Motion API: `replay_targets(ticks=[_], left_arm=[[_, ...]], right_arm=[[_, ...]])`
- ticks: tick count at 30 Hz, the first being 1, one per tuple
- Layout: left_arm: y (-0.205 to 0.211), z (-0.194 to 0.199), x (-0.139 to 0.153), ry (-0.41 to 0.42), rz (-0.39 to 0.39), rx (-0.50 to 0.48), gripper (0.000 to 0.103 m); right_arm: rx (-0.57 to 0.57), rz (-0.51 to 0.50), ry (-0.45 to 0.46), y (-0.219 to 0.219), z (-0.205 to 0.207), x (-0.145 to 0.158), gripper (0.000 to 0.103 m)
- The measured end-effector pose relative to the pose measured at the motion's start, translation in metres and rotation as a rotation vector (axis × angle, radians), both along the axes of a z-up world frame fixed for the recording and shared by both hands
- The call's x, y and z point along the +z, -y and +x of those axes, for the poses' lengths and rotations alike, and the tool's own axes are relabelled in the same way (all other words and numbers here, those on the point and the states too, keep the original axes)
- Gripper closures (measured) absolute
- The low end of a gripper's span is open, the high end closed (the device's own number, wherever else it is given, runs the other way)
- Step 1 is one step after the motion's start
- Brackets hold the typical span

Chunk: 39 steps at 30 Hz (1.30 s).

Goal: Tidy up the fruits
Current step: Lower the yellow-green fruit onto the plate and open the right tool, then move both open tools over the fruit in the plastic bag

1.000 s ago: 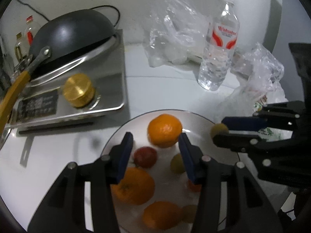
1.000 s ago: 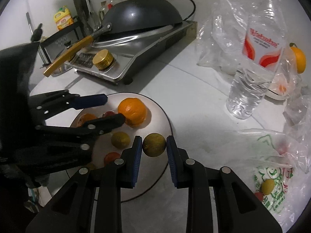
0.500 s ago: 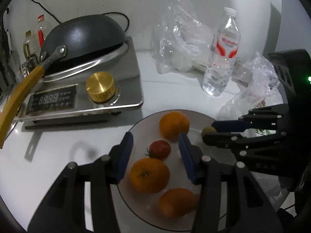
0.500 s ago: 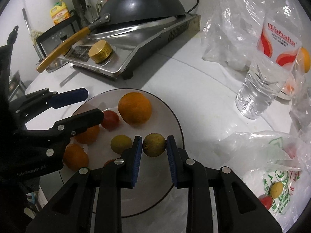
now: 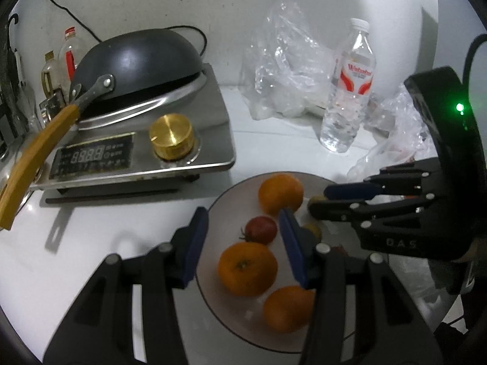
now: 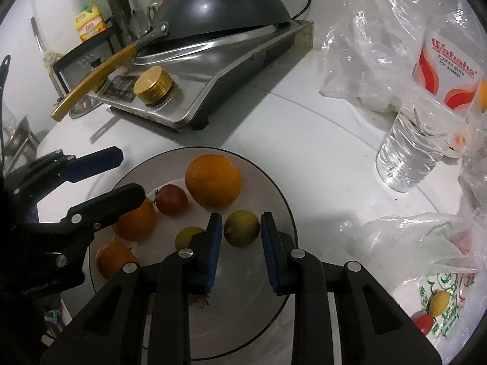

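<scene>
A white plate (image 6: 274, 188) holds three oranges, a red tomato (image 6: 172, 199) and a small yellow-green fruit (image 6: 188, 237). My right gripper (image 6: 240, 245) is open around a yellow-green lime (image 6: 241, 228) that rests on the plate; small gaps show on both sides. My left gripper (image 5: 240, 246) is open and empty, low over the plate's left part (image 5: 219, 213), with the tomato (image 5: 261, 229) and an orange (image 5: 247, 268) between its fingers. The right gripper shows in the left wrist view (image 5: 319, 202).
An induction cooker (image 5: 143, 152) with a dark wok (image 5: 137, 60) stands at the back left. A water bottle (image 5: 347, 91) and clear plastic bags (image 5: 289, 73) stand behind the plate. A printed bag (image 6: 438, 301) with more fruit lies at the right.
My right gripper has lowered onto the plate and opened, letting go of the lime. My left gripper has drawn back and left over the plate.
</scene>
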State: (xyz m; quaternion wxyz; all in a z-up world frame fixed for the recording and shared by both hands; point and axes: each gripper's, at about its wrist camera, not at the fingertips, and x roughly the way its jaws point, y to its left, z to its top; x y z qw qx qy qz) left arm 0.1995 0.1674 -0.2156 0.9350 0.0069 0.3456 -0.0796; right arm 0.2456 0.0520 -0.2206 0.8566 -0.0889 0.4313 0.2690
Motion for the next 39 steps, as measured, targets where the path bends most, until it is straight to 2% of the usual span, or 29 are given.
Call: replay_targets(ticks=[26, 39], left_arm=[[0.045, -0.031, 0.027, 0.038, 0.017, 0.009, 0.053], [0.082, -0.051, 0.045, 0.071, 0.030, -0.036, 0.052]], right_arm=[[-0.014, 0.011, 0.091, 0.049, -0.054, 0.044, 0.075], [-0.063, 0.045, 0.126, 0.091, -0.080, 0.058, 0.075]])
